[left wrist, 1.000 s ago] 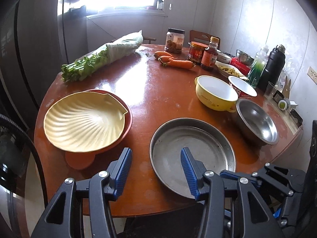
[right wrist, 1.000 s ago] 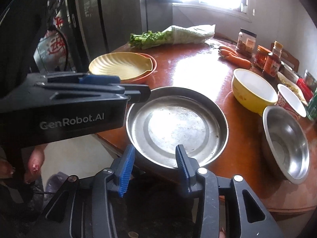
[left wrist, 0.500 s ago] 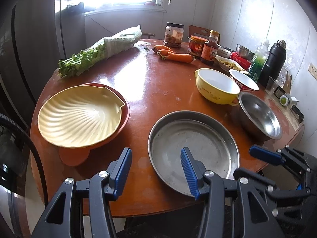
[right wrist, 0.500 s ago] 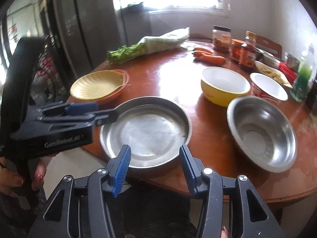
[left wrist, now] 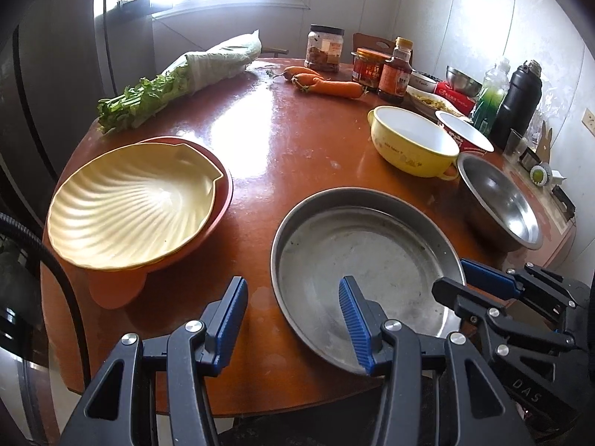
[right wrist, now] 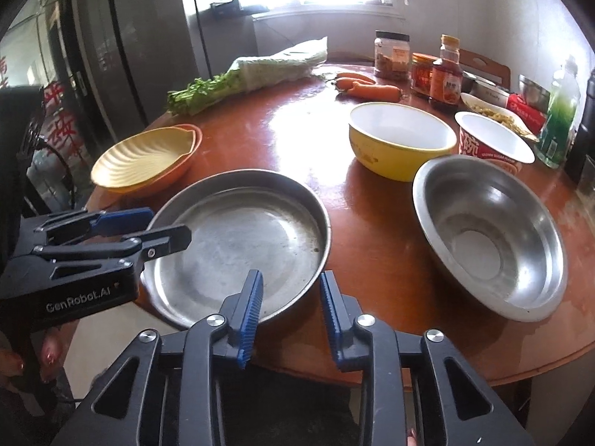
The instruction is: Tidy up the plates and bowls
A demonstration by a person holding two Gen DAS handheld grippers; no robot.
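1. Jaws first: the right gripper [right wrist: 288, 310] has its jaws closing, and nothing is pinched between them. They sit at the near rim of the metal plate [right wrist: 241, 245]. I cannot tell if a pad touches the rim.
2. Jaws of the left gripper [left wrist: 292, 319] are spread, with nothing held. One blue pad is over the plate's near edge and the other is over the bare table [left wrist: 297, 141].
3. The metal plate sits at the near edge of the table, between the two grippers.
4. I think the plate is stiff, light and slippery. It will not bend or break. The thin raised rim is the best place to pinch it.
5. Just beside it on the right is a metal bowl [right wrist: 487, 238]. It is deeper and likely slippery too, so grab its rim.
6. Behind those are a yellow bowl [right wrist: 399, 139] and a red paper bowl [right wrist: 494, 141]. The paper one looks soft and may squash.
7. On the left, a cream shell plate [left wrist: 130, 200] lies in an orange plate [left wrist: 223, 186]. Both look like light plastic.
8. A second ago the right gripper was more to the left, in front of the plate's middle, with wider jaws. The left jaws are spread the same as before.
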